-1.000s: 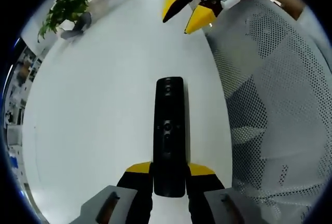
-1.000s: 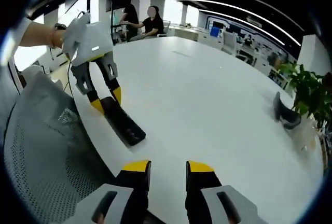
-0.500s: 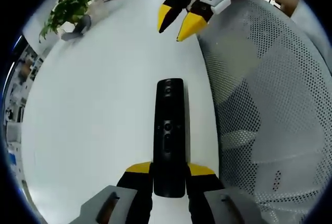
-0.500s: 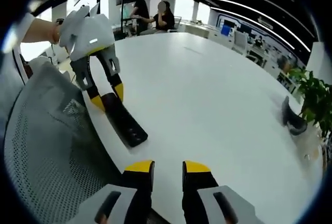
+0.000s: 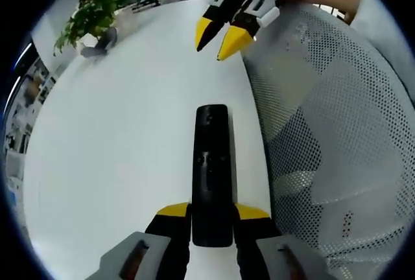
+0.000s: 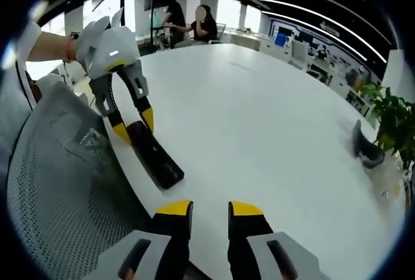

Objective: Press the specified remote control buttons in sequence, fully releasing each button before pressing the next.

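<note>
The black remote control (image 5: 211,173) lies on the white table (image 5: 117,144) near its edge, its near end pinched between the yellow-tipped jaws of the left gripper (image 5: 211,218). Ahead of that gripper, beyond the remote's far end, the right gripper (image 5: 219,35) hangs above the table, jaws nearly together with a narrow gap, gripping nothing. A mesh chair back (image 5: 331,150) stands to the right. Far left ahead, a potted plant (image 5: 91,17) sits beside a dark object (image 5: 104,39).

In the right gripper view, the remote control (image 6: 154,157) is ahead-left, gripped by the left gripper (image 6: 133,128).
</note>
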